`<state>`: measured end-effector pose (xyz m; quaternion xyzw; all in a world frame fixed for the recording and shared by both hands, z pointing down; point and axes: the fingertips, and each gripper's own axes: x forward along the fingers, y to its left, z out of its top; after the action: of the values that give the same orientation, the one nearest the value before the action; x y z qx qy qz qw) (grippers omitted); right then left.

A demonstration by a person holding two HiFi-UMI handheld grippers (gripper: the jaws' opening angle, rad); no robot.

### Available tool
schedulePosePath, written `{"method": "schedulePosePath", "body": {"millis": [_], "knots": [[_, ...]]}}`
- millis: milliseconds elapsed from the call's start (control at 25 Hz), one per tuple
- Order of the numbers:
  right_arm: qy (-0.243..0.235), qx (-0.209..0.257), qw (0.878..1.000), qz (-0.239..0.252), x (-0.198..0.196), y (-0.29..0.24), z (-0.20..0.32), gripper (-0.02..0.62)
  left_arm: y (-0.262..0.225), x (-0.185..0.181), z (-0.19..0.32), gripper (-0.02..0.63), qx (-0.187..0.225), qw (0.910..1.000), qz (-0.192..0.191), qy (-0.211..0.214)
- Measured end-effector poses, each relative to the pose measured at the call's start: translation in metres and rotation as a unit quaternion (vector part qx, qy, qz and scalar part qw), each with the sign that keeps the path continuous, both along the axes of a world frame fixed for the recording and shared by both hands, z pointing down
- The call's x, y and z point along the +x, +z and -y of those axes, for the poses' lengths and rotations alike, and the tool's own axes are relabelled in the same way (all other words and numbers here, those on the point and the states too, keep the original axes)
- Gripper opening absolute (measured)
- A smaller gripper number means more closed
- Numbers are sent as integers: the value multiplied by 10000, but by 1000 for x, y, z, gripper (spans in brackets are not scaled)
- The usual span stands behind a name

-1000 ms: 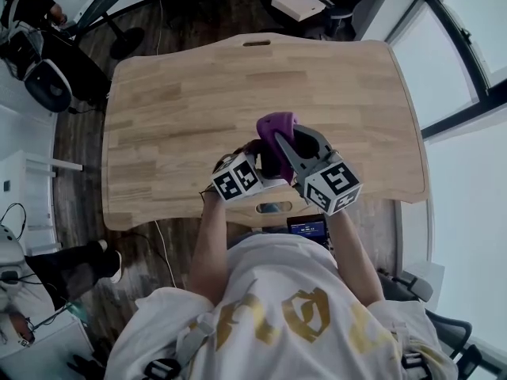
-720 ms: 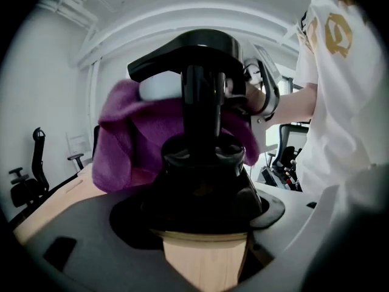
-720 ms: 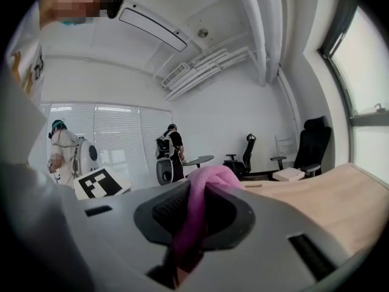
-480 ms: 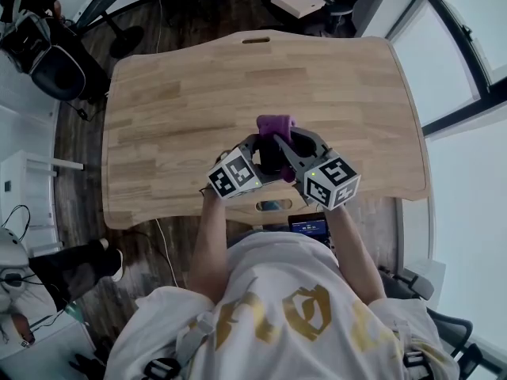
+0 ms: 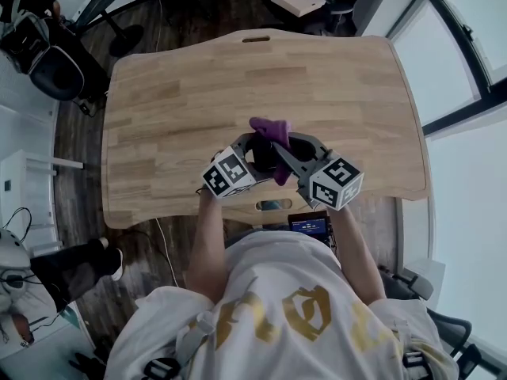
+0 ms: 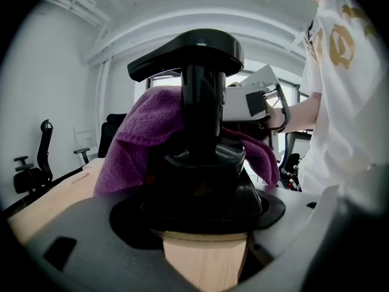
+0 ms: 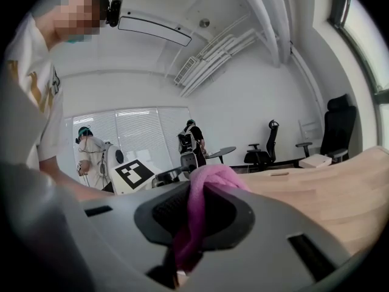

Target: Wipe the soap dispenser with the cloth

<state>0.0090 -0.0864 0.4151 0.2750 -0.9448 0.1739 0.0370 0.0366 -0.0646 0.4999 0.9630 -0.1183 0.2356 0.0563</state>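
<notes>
Gripping a black pump dispenser (image 6: 203,163) round its lower body, the left gripper (image 6: 203,233) has its jaws spread only as far as the dispenser's width, one pressed against each side. The pump head stands upright above them. A purple cloth (image 6: 137,142) is draped against the side of the dispenser away from this gripper. It bunches behind the pump neck and hangs down on both sides of it. The right gripper (image 7: 194,224) has its jaws almost together, and a fold of that cloth is pinched between them. The rest of the cloth rises in a loop just past the jaw tips. In the head view the two grippers sit side by side with their tips angled toward each other. The dispenser is between the tips and the cloth is heaped on top, just beyond them. Both grippers are over the near part of a pale wooden table (image 5: 182,93). Wood shows beneath the left gripper's jaws, but it is unclear whether the dispenser rests on it.
</notes>
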Motion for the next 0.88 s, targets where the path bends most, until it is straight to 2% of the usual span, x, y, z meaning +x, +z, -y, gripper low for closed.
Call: {"method": "schedulePosePath", "body": {"millis": [280, 880], "knots": [[-478, 187, 9987, -7, -14, -4, -14, 51, 4, -13, 10, 368, -113, 9997, -1, -224], [-1559, 19, 9877, -73, -43, 6, -43, 51, 8, -21, 19, 368, -239, 9990, -19, -368]]}}
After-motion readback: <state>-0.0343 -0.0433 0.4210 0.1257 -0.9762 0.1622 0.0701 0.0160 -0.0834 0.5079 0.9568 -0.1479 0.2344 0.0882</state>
